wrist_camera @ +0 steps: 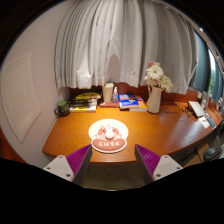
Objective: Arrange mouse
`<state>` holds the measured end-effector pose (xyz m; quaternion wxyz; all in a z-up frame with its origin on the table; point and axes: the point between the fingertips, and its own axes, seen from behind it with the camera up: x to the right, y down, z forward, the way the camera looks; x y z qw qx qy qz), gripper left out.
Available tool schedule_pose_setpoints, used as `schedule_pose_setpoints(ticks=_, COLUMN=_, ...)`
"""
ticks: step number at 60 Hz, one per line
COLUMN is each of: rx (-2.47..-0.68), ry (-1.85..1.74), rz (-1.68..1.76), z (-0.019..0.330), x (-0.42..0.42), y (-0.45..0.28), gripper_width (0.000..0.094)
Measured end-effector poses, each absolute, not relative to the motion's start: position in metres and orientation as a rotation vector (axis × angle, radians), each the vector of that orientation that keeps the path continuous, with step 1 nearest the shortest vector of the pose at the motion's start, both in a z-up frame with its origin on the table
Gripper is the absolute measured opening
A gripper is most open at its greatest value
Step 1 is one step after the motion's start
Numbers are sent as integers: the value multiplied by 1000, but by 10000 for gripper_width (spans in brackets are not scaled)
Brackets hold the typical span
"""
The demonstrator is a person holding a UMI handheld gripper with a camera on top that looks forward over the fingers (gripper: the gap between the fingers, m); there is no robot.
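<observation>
A round pink mouse pad (109, 140) with the word "cute" on it lies on the wooden desk (60, 132), near its front edge. A small white mouse (108, 129) rests on the pad's middle. My gripper (112, 160) is open and empty, with its purple pads (78, 158) spread wide. The pad and mouse lie just ahead of the fingers, between their lines, and nothing touches them.
Along the back of the desk stand a vase of flowers (154, 92), a stack of books (85, 101), a blue book (130, 102), a white container (108, 93) and a dark jar (62, 105). Papers or a device (200, 108) lie at the right. Curtains (120, 40) hang behind.
</observation>
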<state>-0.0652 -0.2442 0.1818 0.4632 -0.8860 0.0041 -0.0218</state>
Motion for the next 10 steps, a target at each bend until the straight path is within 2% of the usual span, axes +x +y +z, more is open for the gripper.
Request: schedule_pose_setpoints(ticks=10, rx=-2176, ry=6, rz=-41, z=180, x=-71, y=-245, gripper_width=855)
